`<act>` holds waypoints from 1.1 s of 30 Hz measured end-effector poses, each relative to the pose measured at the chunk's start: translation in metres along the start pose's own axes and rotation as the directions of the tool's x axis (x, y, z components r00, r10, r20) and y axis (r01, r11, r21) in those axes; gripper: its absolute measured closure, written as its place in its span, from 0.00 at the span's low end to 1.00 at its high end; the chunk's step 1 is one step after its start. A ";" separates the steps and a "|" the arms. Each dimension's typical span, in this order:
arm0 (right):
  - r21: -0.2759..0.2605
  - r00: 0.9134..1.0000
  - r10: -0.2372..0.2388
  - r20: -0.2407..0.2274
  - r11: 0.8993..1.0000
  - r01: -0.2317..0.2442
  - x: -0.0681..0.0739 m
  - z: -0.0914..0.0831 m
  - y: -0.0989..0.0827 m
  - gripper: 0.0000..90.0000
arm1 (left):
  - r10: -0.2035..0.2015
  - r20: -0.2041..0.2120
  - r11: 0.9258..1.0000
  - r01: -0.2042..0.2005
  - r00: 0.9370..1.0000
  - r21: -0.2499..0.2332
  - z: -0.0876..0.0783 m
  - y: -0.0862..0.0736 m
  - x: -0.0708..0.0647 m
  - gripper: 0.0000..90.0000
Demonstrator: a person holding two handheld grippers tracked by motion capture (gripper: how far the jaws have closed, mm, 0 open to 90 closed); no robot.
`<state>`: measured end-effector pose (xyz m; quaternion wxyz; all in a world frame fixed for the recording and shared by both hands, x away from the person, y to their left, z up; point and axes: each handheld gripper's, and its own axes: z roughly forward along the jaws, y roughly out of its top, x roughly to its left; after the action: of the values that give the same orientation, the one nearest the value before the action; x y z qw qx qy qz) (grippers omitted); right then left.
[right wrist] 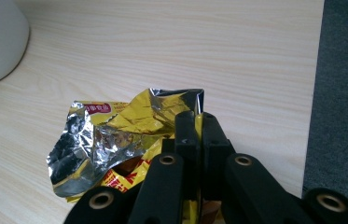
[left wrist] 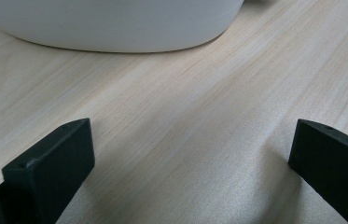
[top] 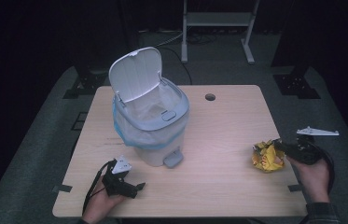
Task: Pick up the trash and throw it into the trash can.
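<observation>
So the right gripper [right wrist: 198,122] has its jaws pinched tight on the edge of the crumpled yellow snack wrapper [right wrist: 115,140], which sits on the table [top: 223,140] right at its tips and spreads out to the left of them. The left gripper [left wrist: 190,158] rests low on the table with its jaws wide apart, nothing between them, and the white pedal bin [top: 150,116] with its lid flipped up stands just ahead of it.
</observation>
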<state>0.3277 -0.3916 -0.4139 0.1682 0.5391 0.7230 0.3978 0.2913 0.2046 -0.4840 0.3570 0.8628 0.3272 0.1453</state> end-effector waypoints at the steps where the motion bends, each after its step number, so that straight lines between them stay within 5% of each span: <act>1: -0.002 1.000 0.000 -0.002 1.000 0.000 0.001 -0.001 0.001 0.97 | 0.000 0.000 1.000 0.000 1.000 0.000 0.000 0.000 0.000 0.00; 33: -0.078 0.988 -0.116 -0.099 0.991 0.109 0.039 -0.004 0.035 0.98 | 0.000 0.000 1.000 0.000 1.000 0.000 0.000 0.000 0.000 0.00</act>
<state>0.3338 -0.3543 -0.3776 0.1723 0.4698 0.7451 0.4410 0.2913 0.2046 -0.4840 0.3570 0.8628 0.3272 0.1452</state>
